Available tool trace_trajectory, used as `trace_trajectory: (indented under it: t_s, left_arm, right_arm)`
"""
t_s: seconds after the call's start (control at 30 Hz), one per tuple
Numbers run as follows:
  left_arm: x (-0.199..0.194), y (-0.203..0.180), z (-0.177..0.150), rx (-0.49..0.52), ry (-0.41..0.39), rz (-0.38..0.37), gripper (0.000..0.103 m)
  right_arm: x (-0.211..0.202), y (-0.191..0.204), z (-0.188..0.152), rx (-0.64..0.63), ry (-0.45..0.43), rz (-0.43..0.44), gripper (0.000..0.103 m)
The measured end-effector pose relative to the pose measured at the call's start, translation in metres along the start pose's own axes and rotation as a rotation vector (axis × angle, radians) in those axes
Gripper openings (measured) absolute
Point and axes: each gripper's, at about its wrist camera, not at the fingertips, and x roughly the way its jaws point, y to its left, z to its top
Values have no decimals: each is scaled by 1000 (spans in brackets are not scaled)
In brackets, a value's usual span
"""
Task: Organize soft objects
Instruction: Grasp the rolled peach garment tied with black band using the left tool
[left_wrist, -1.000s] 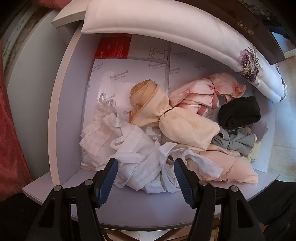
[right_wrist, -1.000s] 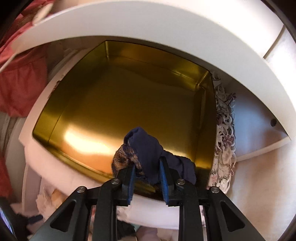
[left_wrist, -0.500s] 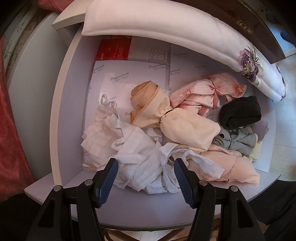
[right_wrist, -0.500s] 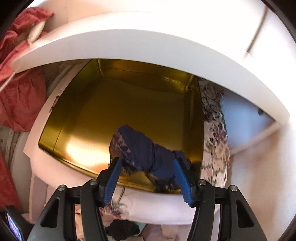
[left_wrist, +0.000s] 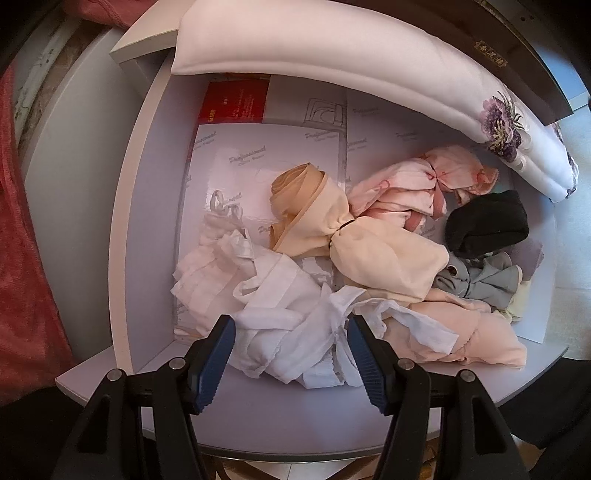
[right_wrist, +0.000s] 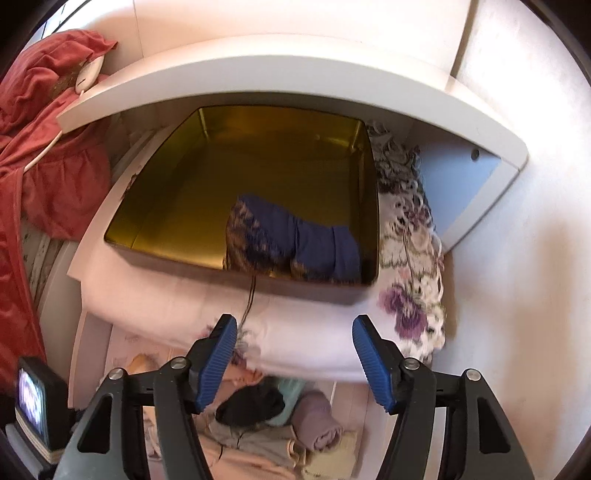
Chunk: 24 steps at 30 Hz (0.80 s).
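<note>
In the left wrist view, a drawer (left_wrist: 147, 229) holds a pile of soft garments: a white one (left_wrist: 280, 310), a peach one (left_wrist: 380, 258), a pink one (left_wrist: 424, 184), a black one (left_wrist: 487, 221) and a grey one (left_wrist: 476, 284). My left gripper (left_wrist: 290, 354) is open and empty, just above the white garment at the drawer's front. In the right wrist view, a navy blue garment (right_wrist: 295, 240) lies in the near right corner of a gold tin (right_wrist: 166, 192). My right gripper (right_wrist: 291, 362) is open and empty, drawn back from the tin.
The tin rests on a white floral pillow (right_wrist: 406, 288) under a white shelf (right_wrist: 295, 81). The same pillow (left_wrist: 369, 62) overhangs the drawer's back. Red cloth (right_wrist: 48, 147) hangs at left. More rolled garments (right_wrist: 317, 428) lie below the right gripper.
My right gripper opened, let go of the navy garment into the gold tin, and pulled back and up. The left gripper stayed almost still over the white garment.
</note>
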Motion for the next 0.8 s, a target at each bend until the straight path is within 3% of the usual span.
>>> trace_trajectory:
  t_s: [0.3, 0.4, 0.63, 0.8]
  left_arm:
    - [0, 3, 0, -10, -4, -7, 64]
    - [0, 7, 0, -18, -3, -14, 64]
    - [-10, 31, 6, -114, -21, -99, 64]
    - [-24, 55, 13, -207, -34, -200, 64]
  right_arm:
    - [5, 8, -30, 7, 78, 14, 74]
    - [20, 14, -45, -12, 176, 14, 77]
    - [79, 42, -102, -88, 544, 127, 78]
    - [95, 63, -122, -165, 617, 180, 78]
